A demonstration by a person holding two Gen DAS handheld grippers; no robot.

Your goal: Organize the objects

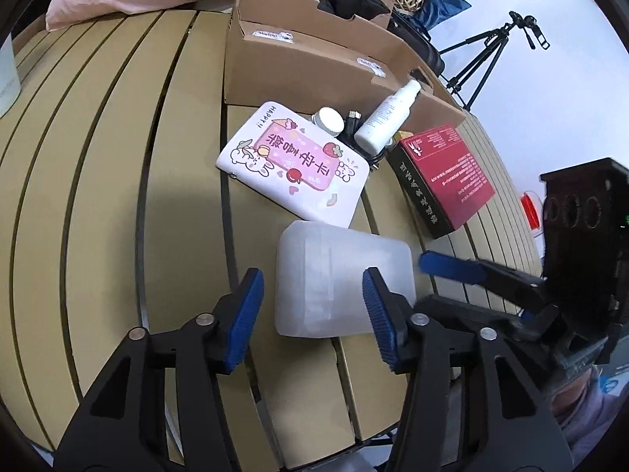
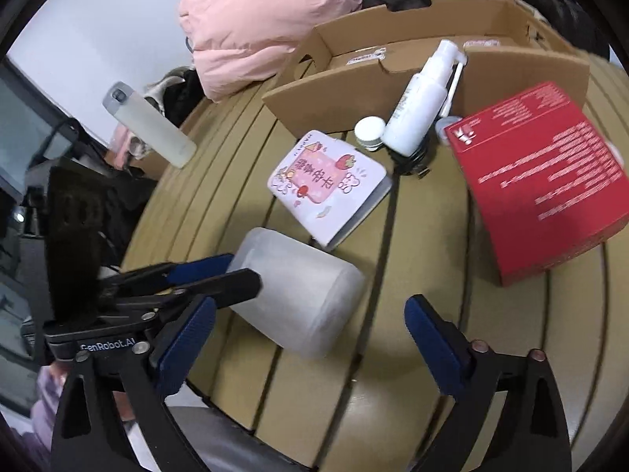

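The left gripper (image 1: 312,314) sits nearest the lens, its jaws half spread and holding nothing, with the translucent plastic box (image 1: 342,279) lying flat on the slatted table (image 1: 98,196) just ahead. The inner blue pad overlaps the box's near edge, but I cannot tell whether it touches. The right gripper (image 2: 310,334) stands wide apart and empty, the same box (image 2: 298,291) just ahead between its fingertips and a little toward its left finger. The box's long axis runs roughly crosswise to the left jaws. Both hands are close; the left looks nearer.

Beyond the box, going outward: one illustrated white pouch (image 1: 293,167), then one small white-lidded jar (image 1: 328,120), one white spray bottle (image 1: 387,116), one red box (image 1: 446,179) off to the right, and furthest, one open cardboard box (image 1: 306,67).
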